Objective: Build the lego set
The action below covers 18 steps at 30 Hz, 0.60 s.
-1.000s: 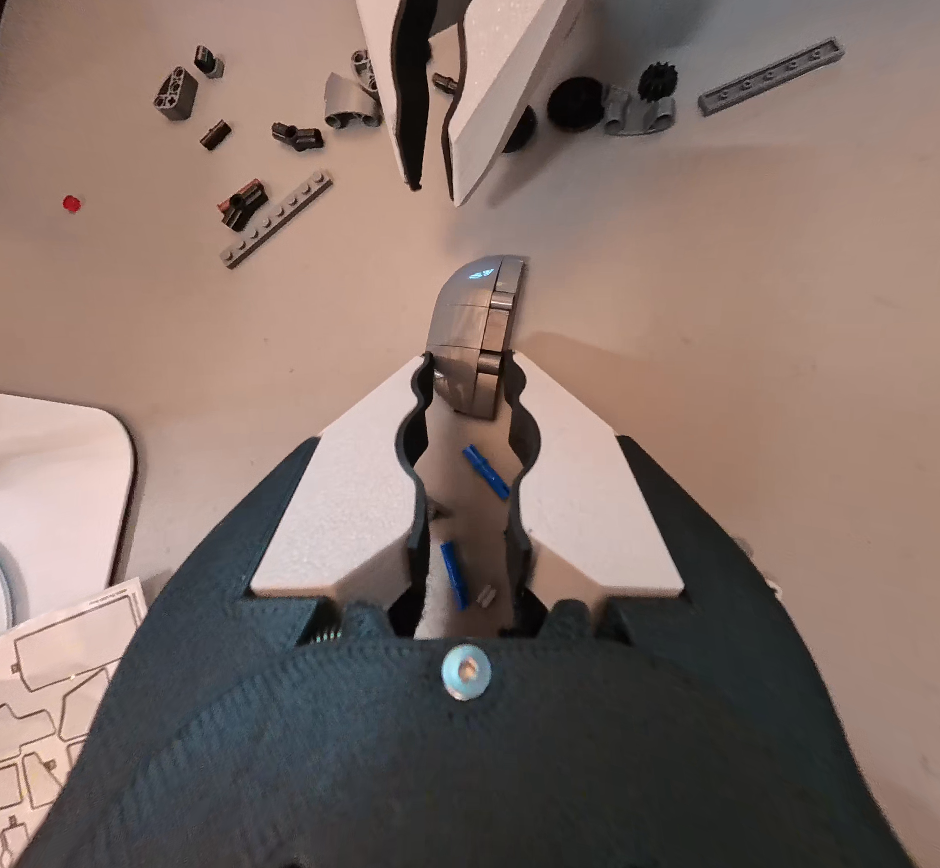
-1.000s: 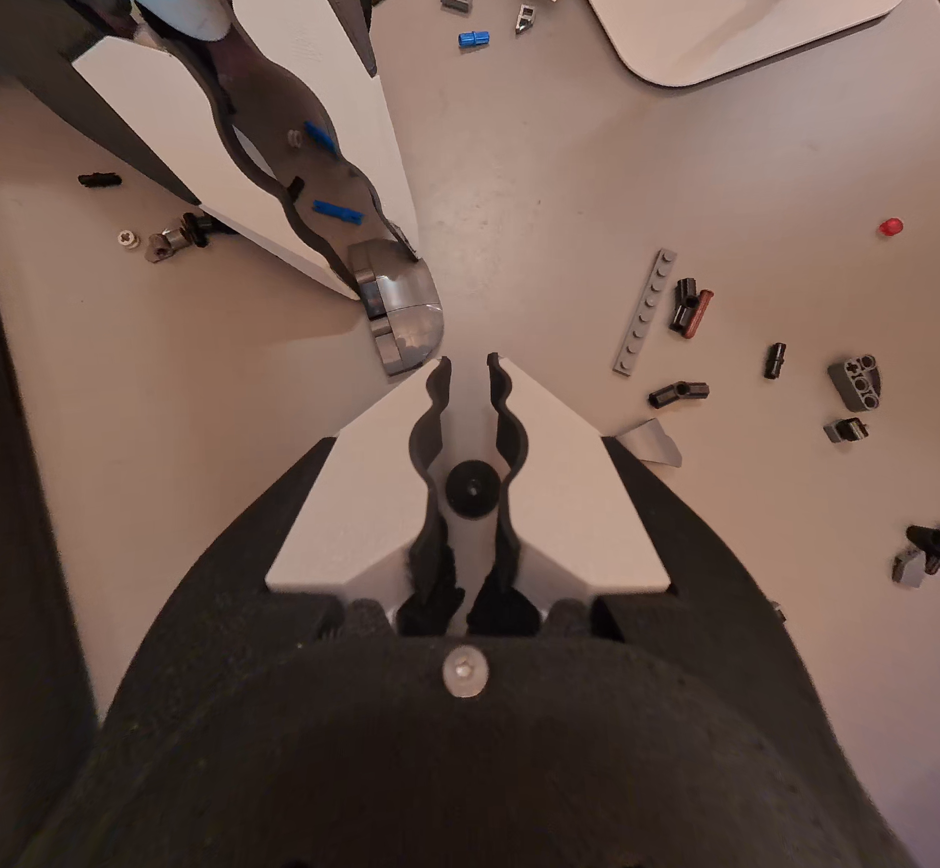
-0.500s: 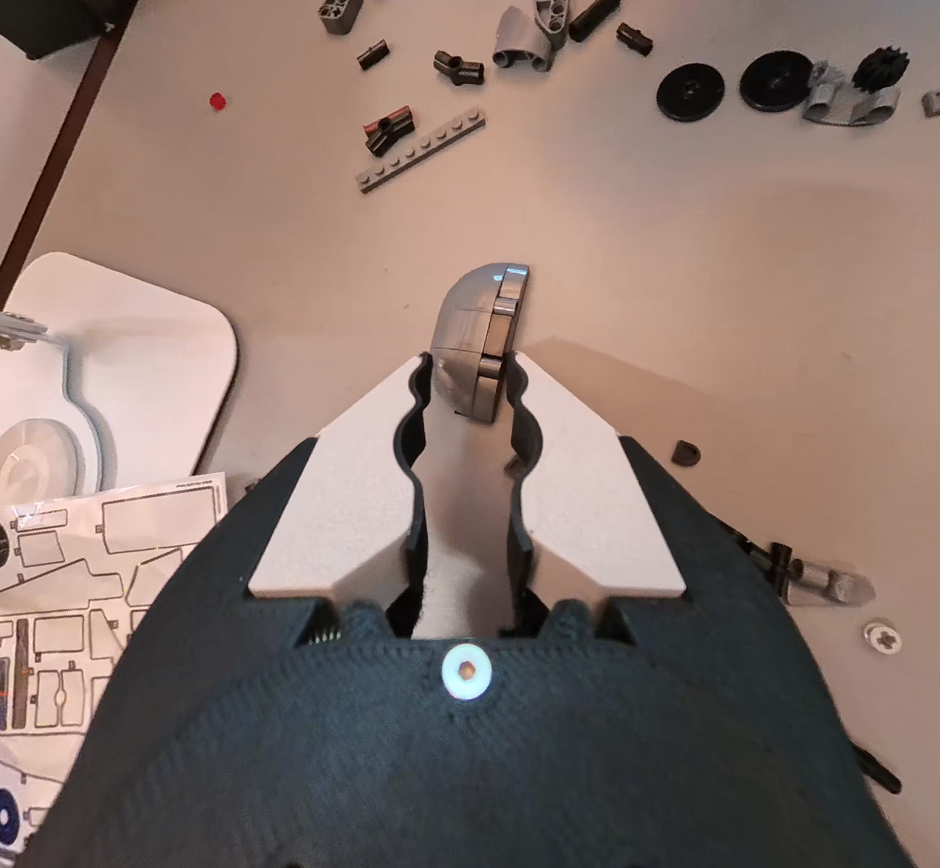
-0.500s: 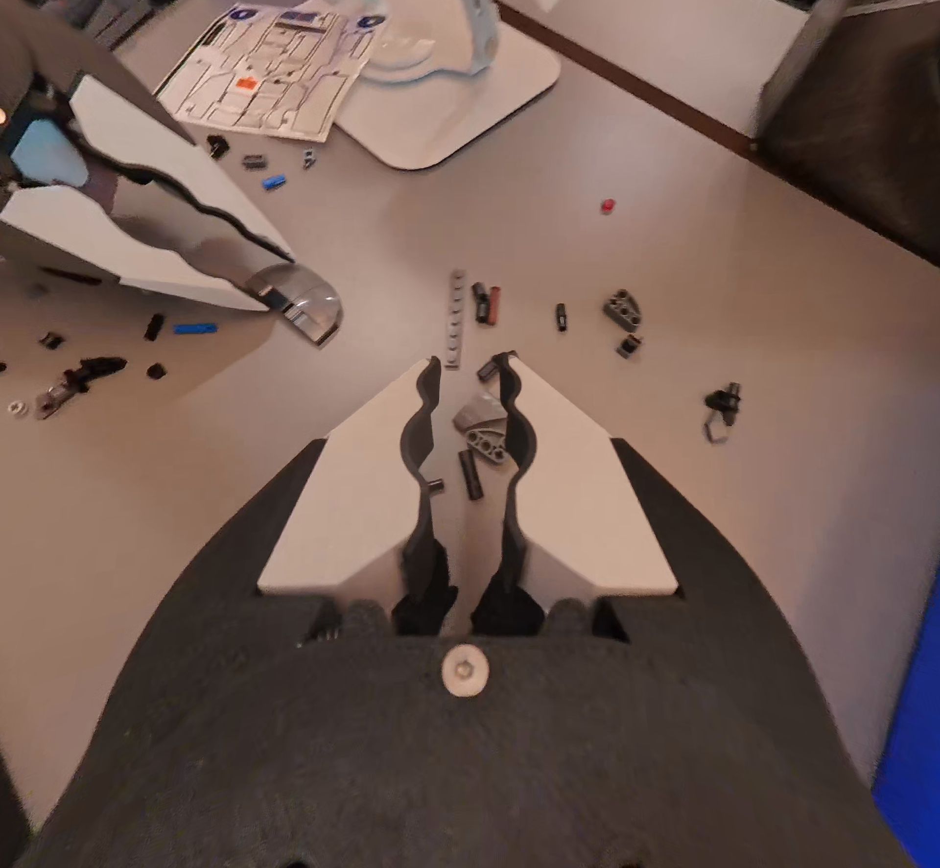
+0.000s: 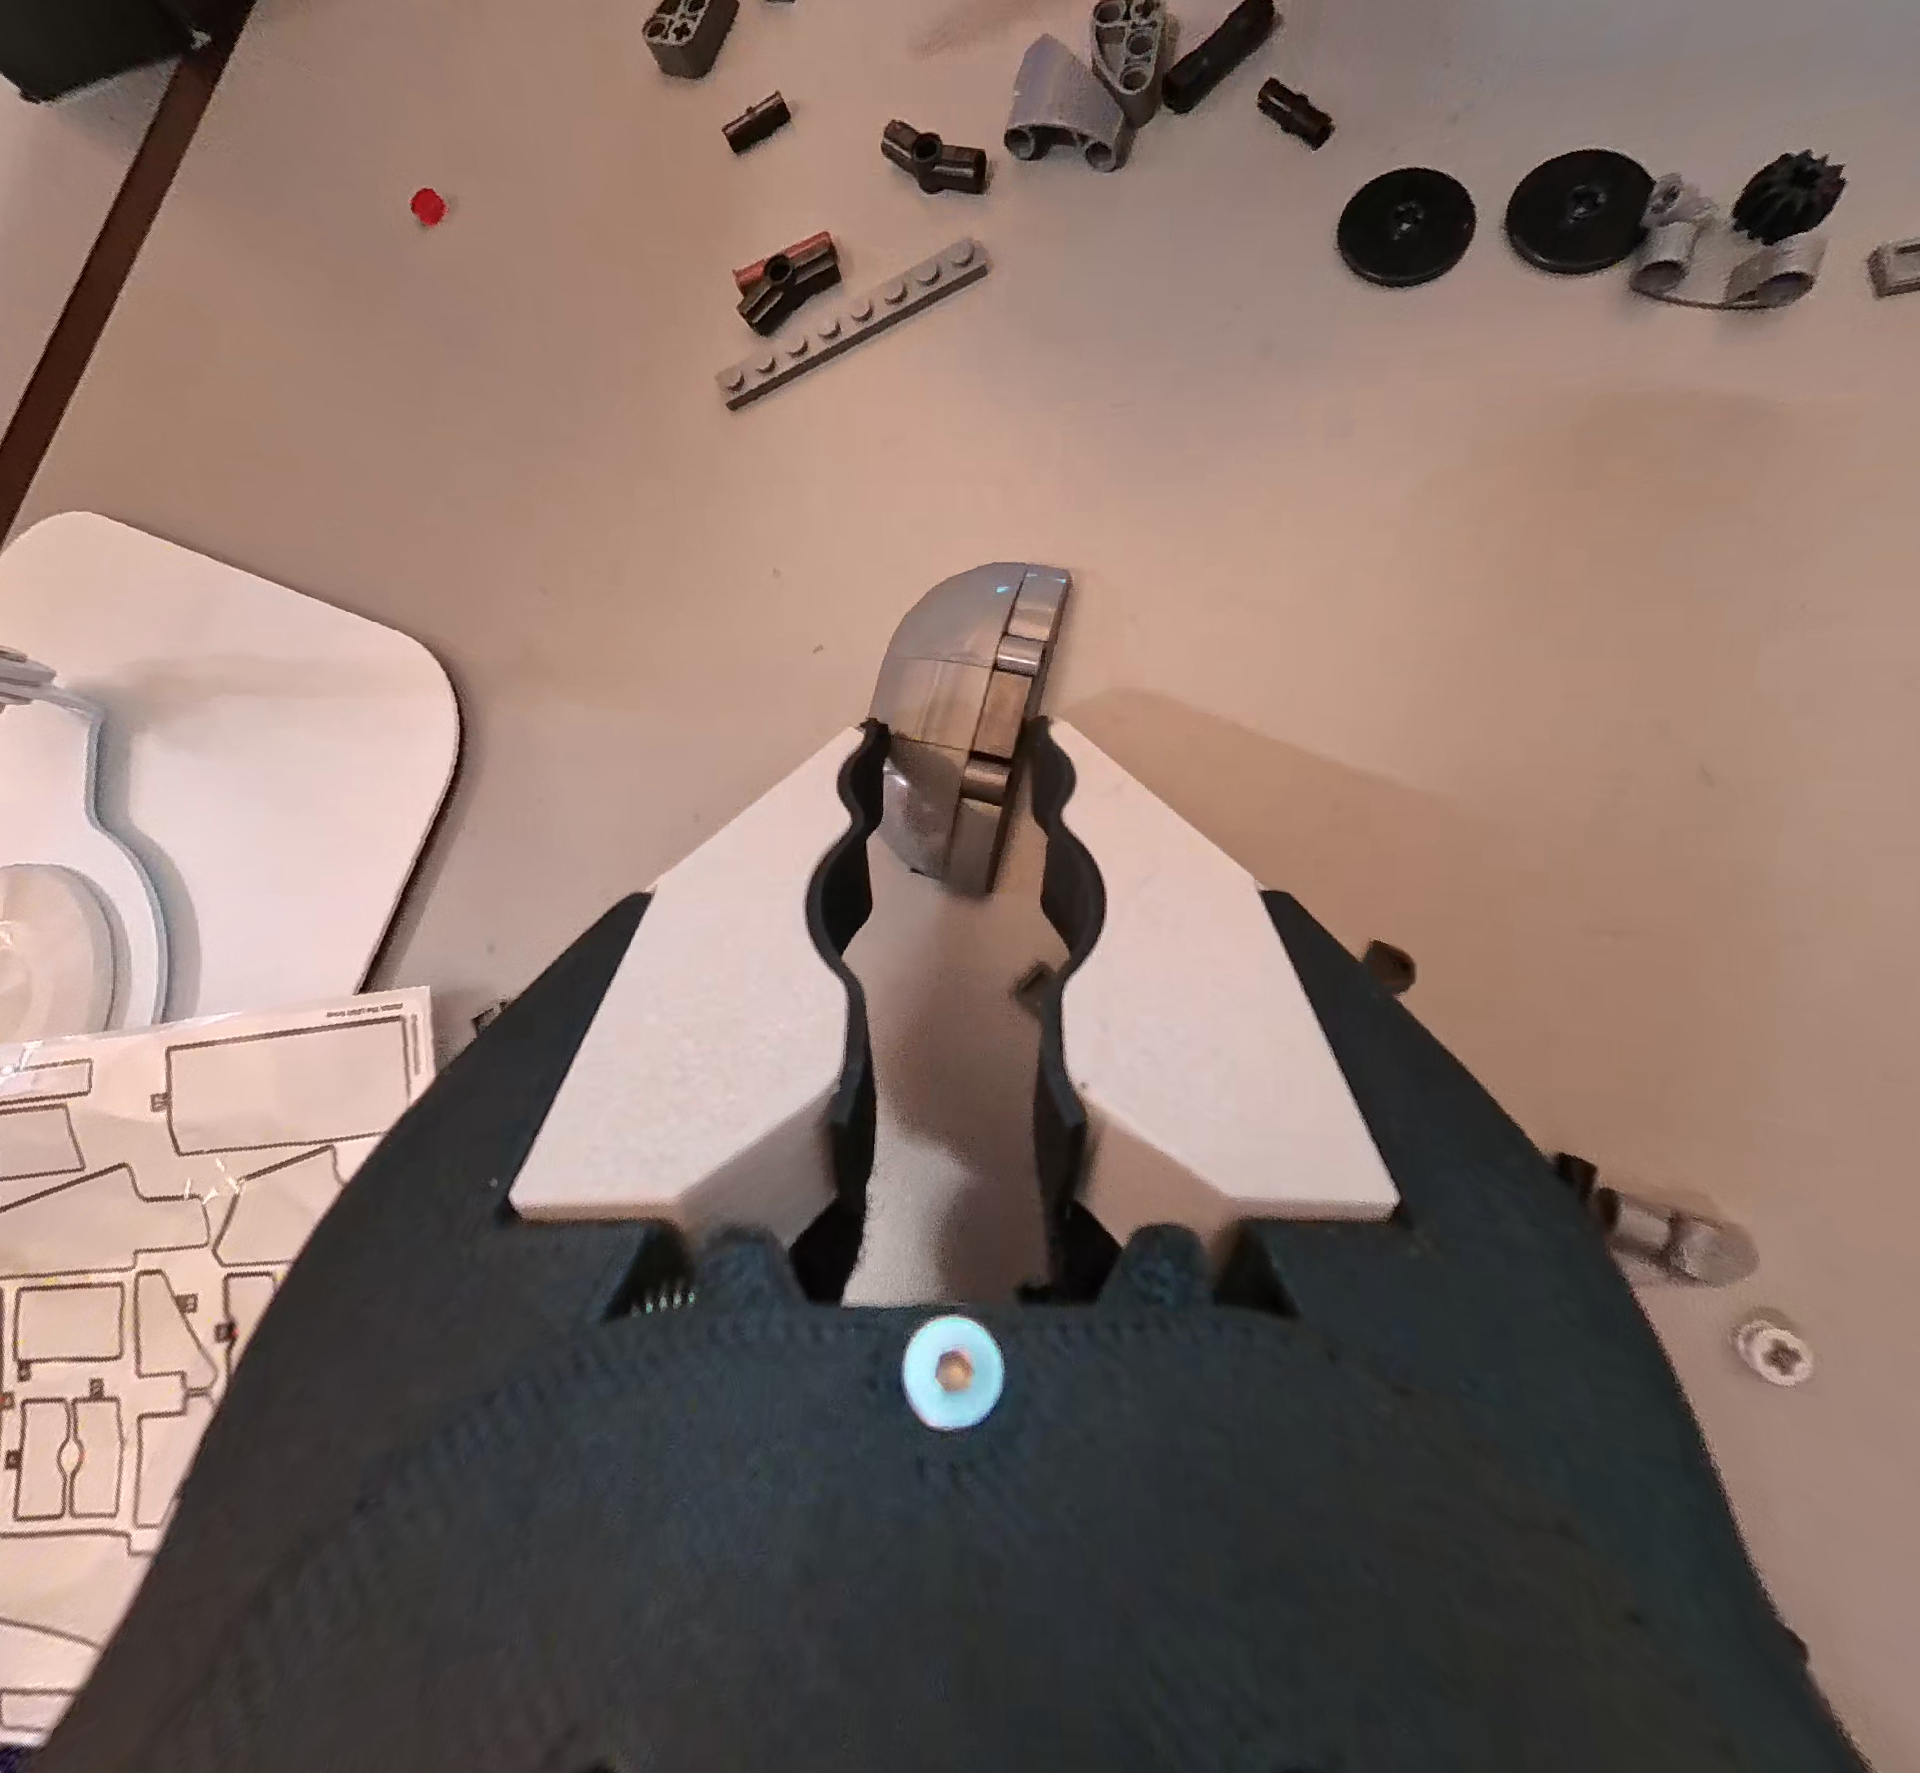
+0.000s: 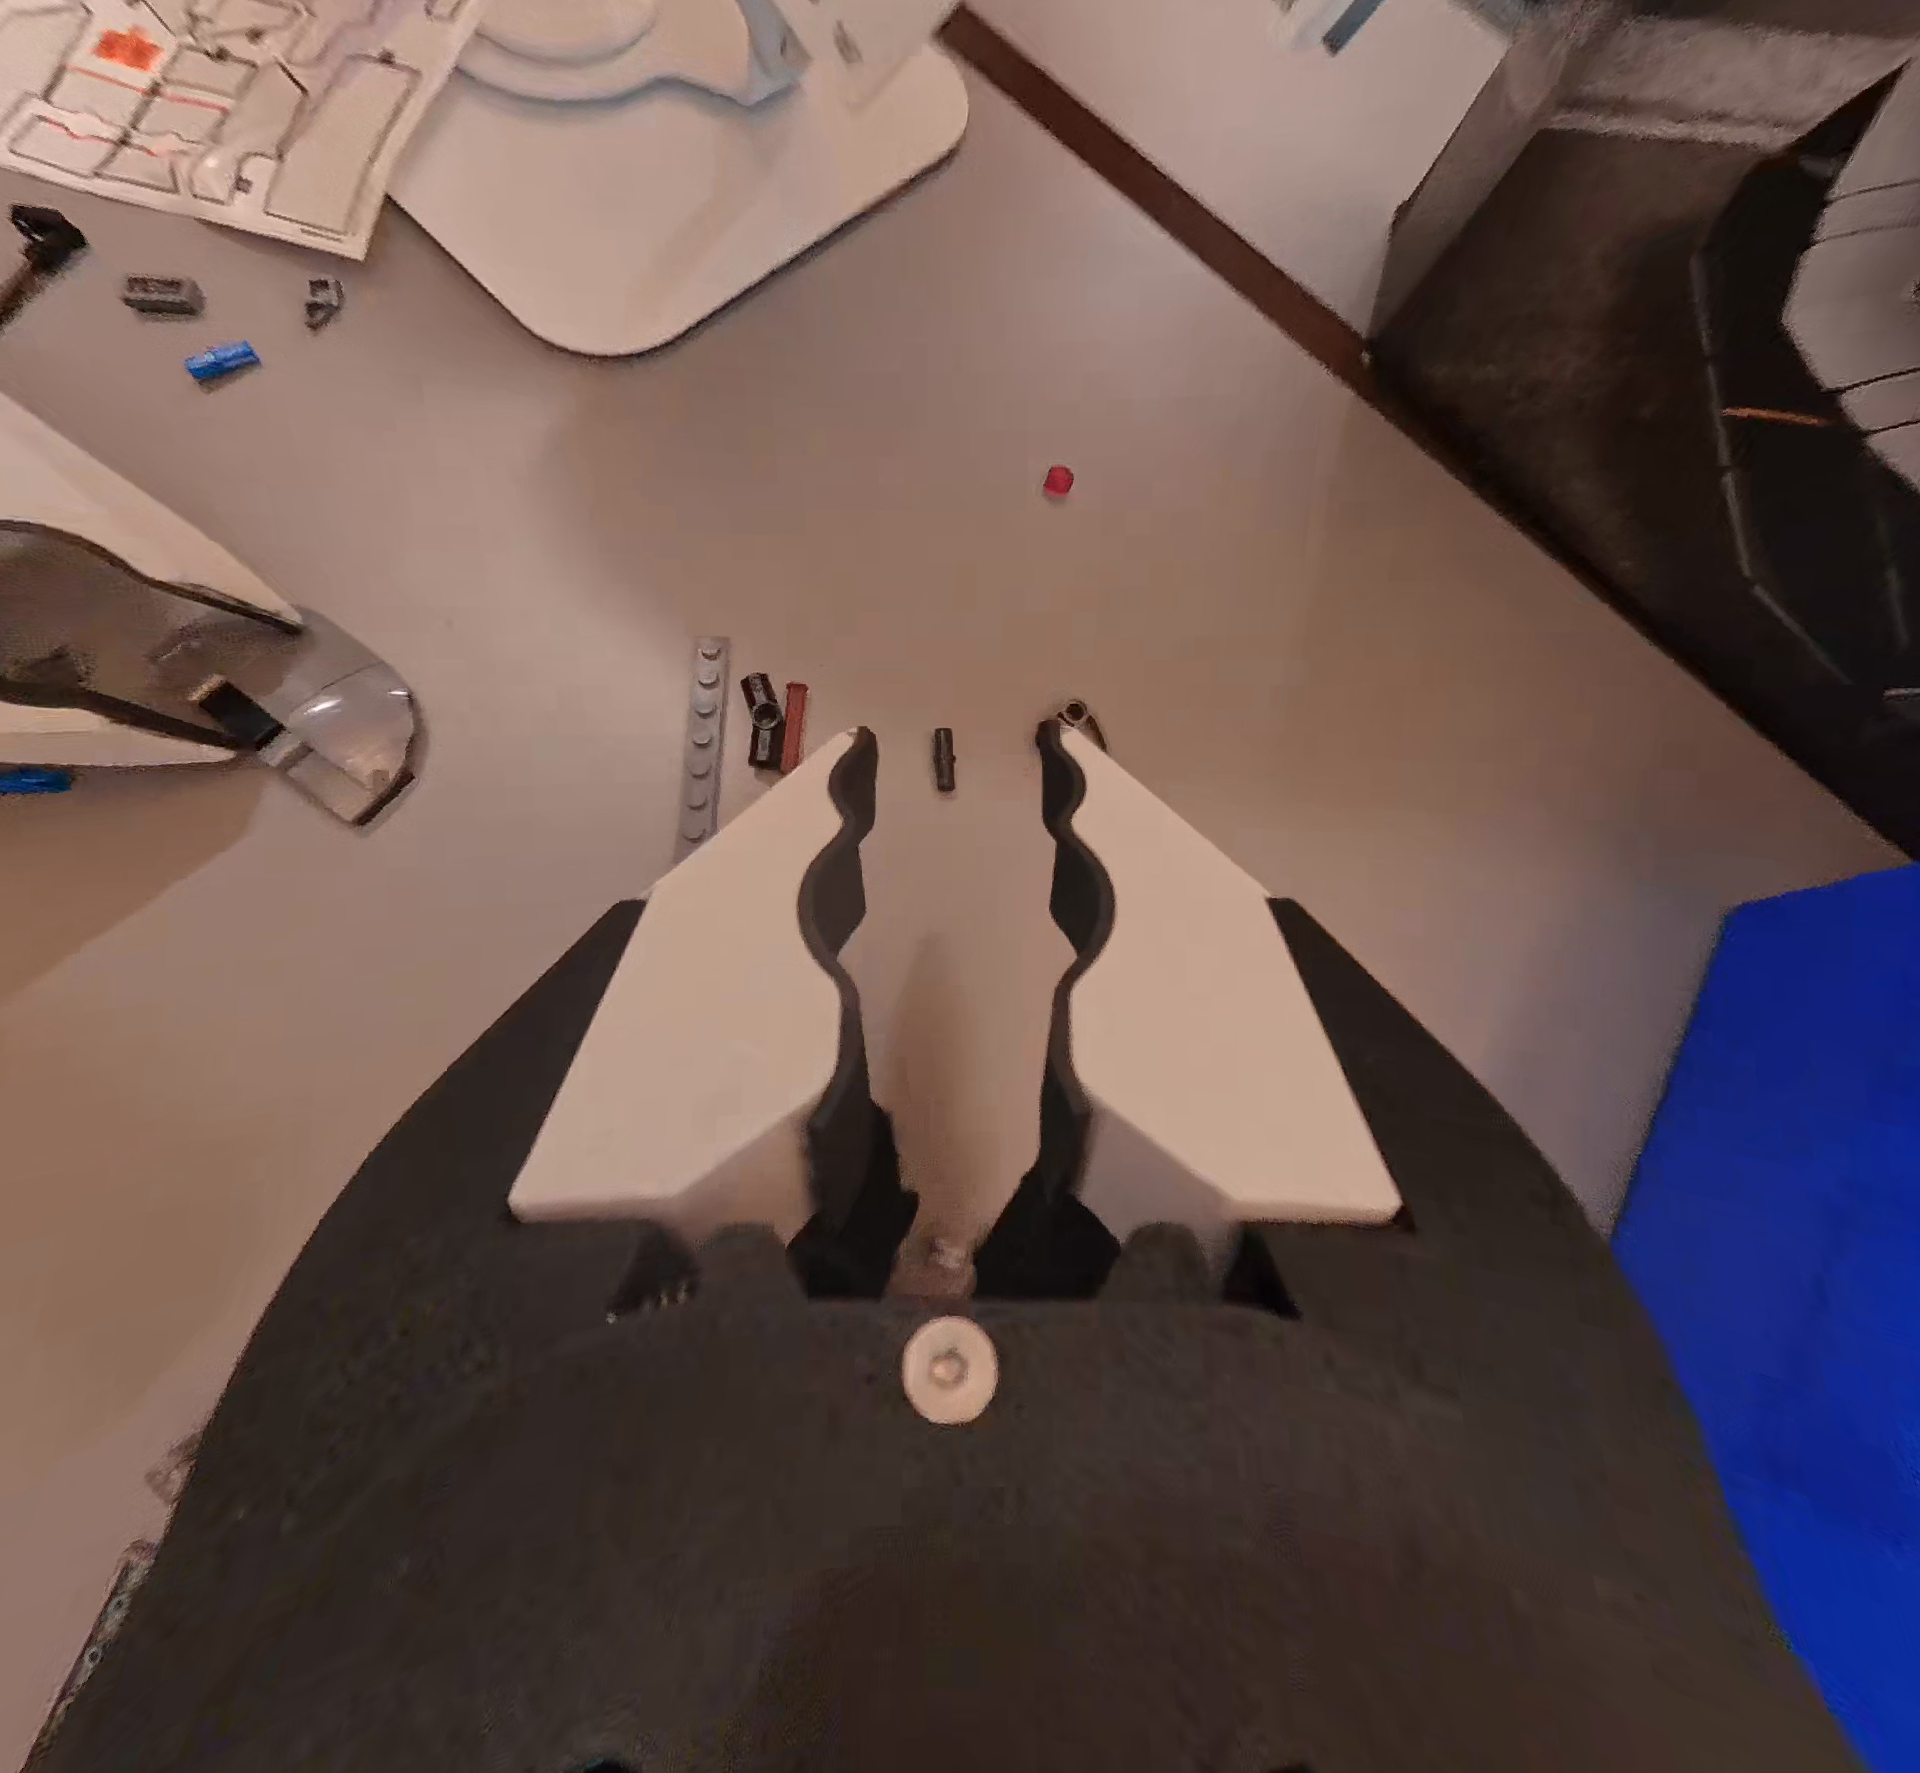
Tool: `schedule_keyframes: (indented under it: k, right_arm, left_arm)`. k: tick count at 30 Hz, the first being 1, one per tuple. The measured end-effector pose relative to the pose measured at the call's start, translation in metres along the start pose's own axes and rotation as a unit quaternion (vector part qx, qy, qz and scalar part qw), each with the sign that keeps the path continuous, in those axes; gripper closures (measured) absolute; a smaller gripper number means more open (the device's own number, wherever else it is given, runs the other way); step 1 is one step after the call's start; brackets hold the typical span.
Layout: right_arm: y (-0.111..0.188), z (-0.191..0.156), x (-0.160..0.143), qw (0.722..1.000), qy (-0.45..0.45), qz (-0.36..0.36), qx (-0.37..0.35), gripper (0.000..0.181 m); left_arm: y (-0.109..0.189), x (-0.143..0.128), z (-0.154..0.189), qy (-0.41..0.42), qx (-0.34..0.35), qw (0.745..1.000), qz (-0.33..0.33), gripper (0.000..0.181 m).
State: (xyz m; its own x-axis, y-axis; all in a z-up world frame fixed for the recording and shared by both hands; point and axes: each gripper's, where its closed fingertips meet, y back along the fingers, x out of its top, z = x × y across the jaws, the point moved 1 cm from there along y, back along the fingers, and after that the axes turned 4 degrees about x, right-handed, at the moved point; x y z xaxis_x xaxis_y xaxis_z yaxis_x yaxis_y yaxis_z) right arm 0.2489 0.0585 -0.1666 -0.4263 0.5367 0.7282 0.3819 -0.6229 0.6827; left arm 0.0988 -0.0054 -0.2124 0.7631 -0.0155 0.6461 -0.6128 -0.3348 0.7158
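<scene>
I am gripping the grey curved lego piece (image 5: 961, 736) between the tips of my left gripper (image 5: 956, 736), holding it above the table (image 5: 1351, 580). My right gripper (image 6: 956, 736) is hanging parted and empty over a small black pin (image 6: 943, 757), with the long grey plate (image 6: 704, 736) lying just to its left.
</scene>
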Motion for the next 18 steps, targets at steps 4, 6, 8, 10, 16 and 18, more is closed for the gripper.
schedule_keyframes:
  k: [4, 6, 8, 10, 16, 18]
  right_arm:
    - [-0.021, 0.011, -0.007, 1.000, 0.008, -0.019, 0.009, 0.149]
    - [-0.026, 0.011, -0.007, 0.999, 0.009, -0.020, 0.026, 0.148]
    - [-0.030, 0.010, -0.009, 0.998, -0.005, -0.026, 0.048, 0.144]
    - [-0.033, 0.013, -0.014, 0.998, -0.010, -0.034, 0.053, 0.143]
    - [-0.039, 0.016, -0.023, 0.997, -0.015, -0.047, 0.057, 0.146]
    - [-0.043, 0.015, -0.023, 0.997, -0.012, -0.046, 0.060, 0.148]
  left_arm:
    - [-0.001, -0.002, -0.008, 0.004, 0.014, 1.000, -0.008, 0.157]
    - [-0.002, -0.003, -0.010, 0.009, 0.017, 1.000, -0.009, 0.157]
    - [-0.002, -0.004, -0.014, 0.016, 0.023, 1.000, -0.011, 0.157]
    - [-0.002, -0.005, -0.017, 0.023, 0.027, 0.999, -0.012, 0.157]
    - [-0.002, -0.009, -0.026, 0.041, 0.042, 0.998, -0.018, 0.157]
    - [-0.002, -0.010, -0.028, 0.046, 0.046, 0.998, -0.020, 0.157]
